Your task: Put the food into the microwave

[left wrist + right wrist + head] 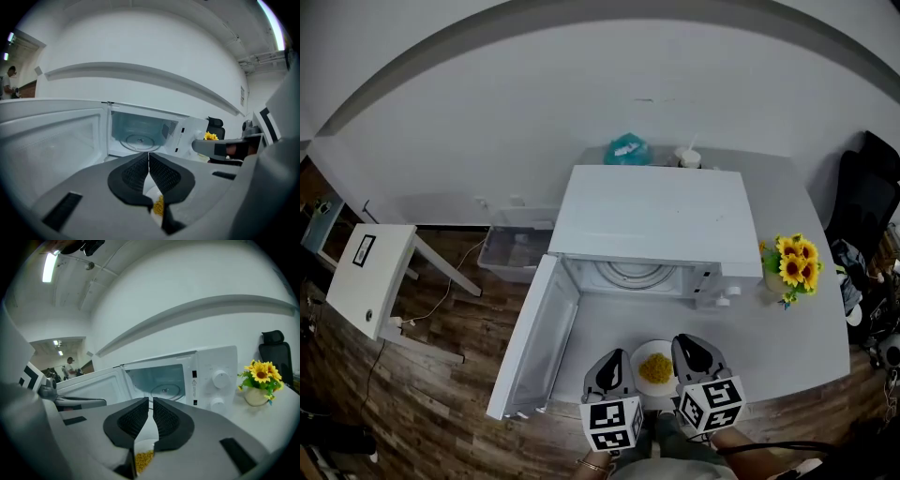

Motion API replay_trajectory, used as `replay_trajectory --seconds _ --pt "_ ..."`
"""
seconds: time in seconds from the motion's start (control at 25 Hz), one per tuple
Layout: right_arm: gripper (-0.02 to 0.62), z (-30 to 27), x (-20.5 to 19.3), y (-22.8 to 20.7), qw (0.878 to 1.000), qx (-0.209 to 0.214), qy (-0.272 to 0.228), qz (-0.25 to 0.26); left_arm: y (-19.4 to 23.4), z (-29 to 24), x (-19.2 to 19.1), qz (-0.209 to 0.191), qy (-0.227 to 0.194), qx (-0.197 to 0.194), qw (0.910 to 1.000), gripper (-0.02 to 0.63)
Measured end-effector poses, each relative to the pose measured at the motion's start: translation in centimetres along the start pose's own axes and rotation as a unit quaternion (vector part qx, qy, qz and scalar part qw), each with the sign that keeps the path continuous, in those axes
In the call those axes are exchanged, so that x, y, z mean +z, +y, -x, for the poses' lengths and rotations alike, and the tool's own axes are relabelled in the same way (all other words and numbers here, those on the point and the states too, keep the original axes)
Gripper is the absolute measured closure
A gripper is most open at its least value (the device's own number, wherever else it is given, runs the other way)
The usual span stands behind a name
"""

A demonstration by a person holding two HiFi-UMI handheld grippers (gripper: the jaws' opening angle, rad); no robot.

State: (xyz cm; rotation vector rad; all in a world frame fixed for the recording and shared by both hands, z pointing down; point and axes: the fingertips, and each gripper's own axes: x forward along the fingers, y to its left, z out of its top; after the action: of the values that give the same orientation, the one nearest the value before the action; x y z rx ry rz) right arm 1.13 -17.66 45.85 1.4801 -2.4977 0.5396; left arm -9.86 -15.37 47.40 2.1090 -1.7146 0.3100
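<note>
Plate point(638, 357) of food point(655, 368) partly hidden, left claw point(149, 155) clenched, right claw point(151, 401) clenched, perhaps on its rim

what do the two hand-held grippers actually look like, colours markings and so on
They match. The left hand-held gripper and the right hand-held gripper each have a smooth grey body and two curved black jaws with ribbed inner pads. Each carries a white cube printed with black square markers. A thin bangle shows at the left wrist.
</note>
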Motion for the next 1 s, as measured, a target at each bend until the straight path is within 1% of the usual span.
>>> replay_trajectory --seconds 0.08,0.12,0.2,0.24,0.52,0.84,1.0 --pt "0.575 0.0 -1.3 -0.9 1.000 -0.006 0.012 -0.010 -0.1 -0.3 -1.4 0.004 0.018 0.002 0.9998 0.609" --pt "0.574 0.1 -1.9 -1.3 1.000 -0.009 0.018 -0.015 -0.1 -0.4 -2.1 0.007 0.027 0.002 0.9996 0.595" --pt "0.546 0.1 -3.4 -2.2 0.999 -0.016 0.032 -0.025 -0.1 -0.8 -3.8 0.014 0.047 -0.001 0.9988 0.532" --pt "0.534 0.1 -4.1 -2.6 0.999 -0.018 0.040 -0.028 0.0 -1.0 -4.5 0.018 0.056 0.000 0.9983 0.525" --pt "0.518 0.1 -8.5 -4.7 0.995 -0.032 0.084 -0.036 0.9 -2.1 -8.3 0.033 0.093 0.020 0.9949 0.522" --pt "0.518 -0.1 -13.4 -5.9 0.989 -0.036 0.138 -0.047 1.0 -3.5 -12.7 0.060 0.136 0.027 0.9886 0.523" --pt "0.519 -0.1 -15.4 -6.6 0.985 -0.043 0.157 -0.054 0.9 -3.4 -14.4 0.077 0.152 0.029 0.9850 0.523"
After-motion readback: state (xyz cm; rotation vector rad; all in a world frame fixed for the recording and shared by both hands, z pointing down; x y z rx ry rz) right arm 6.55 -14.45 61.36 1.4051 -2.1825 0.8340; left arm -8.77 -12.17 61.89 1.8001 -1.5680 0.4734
